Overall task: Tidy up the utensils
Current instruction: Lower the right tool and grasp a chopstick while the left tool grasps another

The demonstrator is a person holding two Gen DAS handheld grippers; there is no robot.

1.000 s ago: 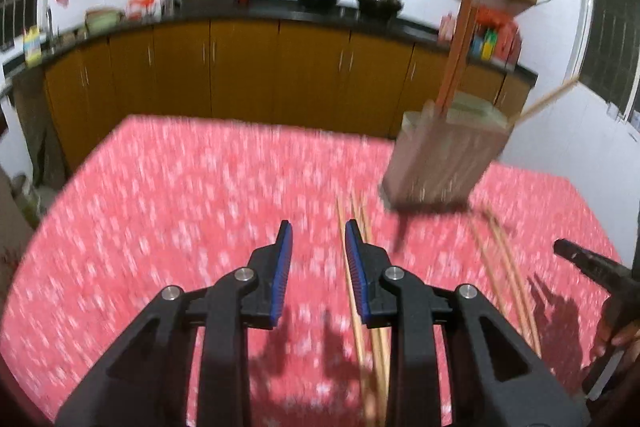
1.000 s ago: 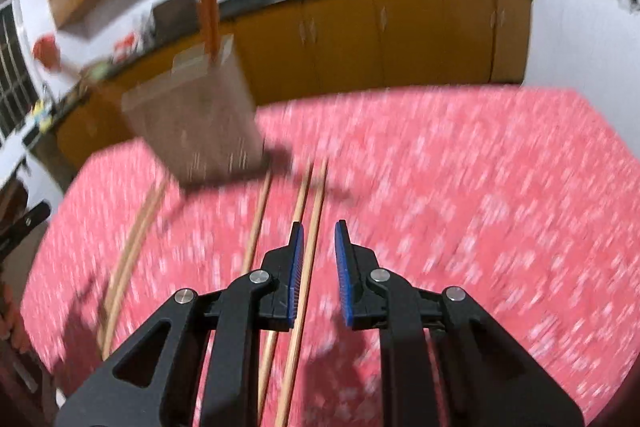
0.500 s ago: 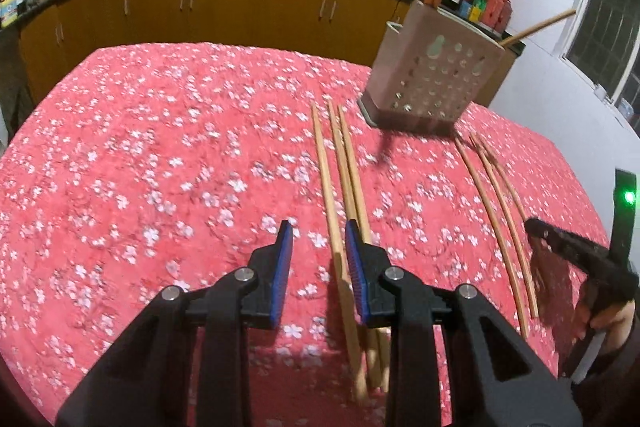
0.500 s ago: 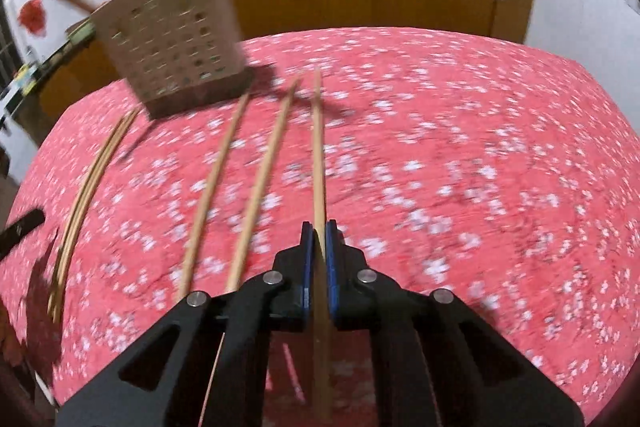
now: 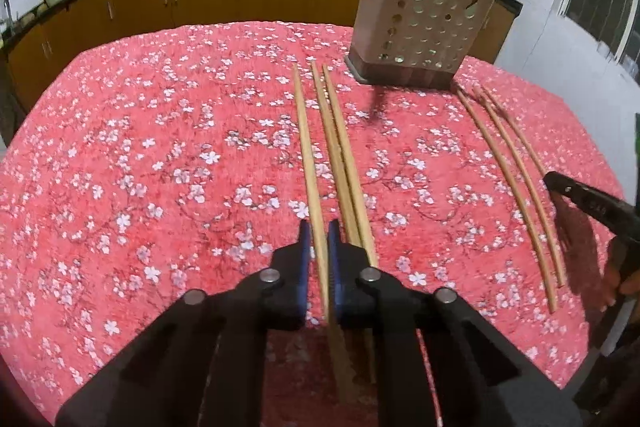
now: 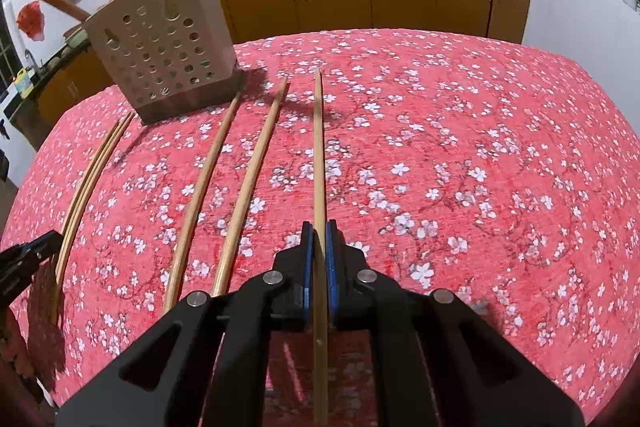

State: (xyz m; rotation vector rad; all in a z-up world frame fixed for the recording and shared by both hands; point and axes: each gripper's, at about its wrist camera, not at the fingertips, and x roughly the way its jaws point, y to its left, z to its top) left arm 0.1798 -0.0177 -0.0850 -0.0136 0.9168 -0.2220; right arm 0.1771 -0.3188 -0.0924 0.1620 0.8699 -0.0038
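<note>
Two grippers each have a chopstick between their blue pads. The right gripper [image 6: 318,247] is clamped on the right chopstick [image 6: 319,155], which runs straight ahead from the jaws; its far tip casts a shadow on the cloth, so it looks slightly raised. The left gripper [image 5: 318,247] has its jaws drawn in around the left chopstick [image 5: 306,147]; whether the pads press it I cannot tell, since a thin gap seems to show on each side.

Just beside the left chopstick lie two more [image 5: 340,151], touching each other. Well apart, toward the table's right edge, three thin sticks [image 5: 508,167] lie side by side; the right wrist view shows this bundle at the left instead. The holder [image 5: 424,23], a perforated beige box, stands near the far edge of the table [image 5: 120,167] under its red flowered cloth, already holding some tall handles.

My reading: the pick-up step is in hand, one chopstick per gripper. Next each must lift clear, swing tip-down over the holder's open top and release, without snagging on the rim or disturbing the neighbours.
</note>
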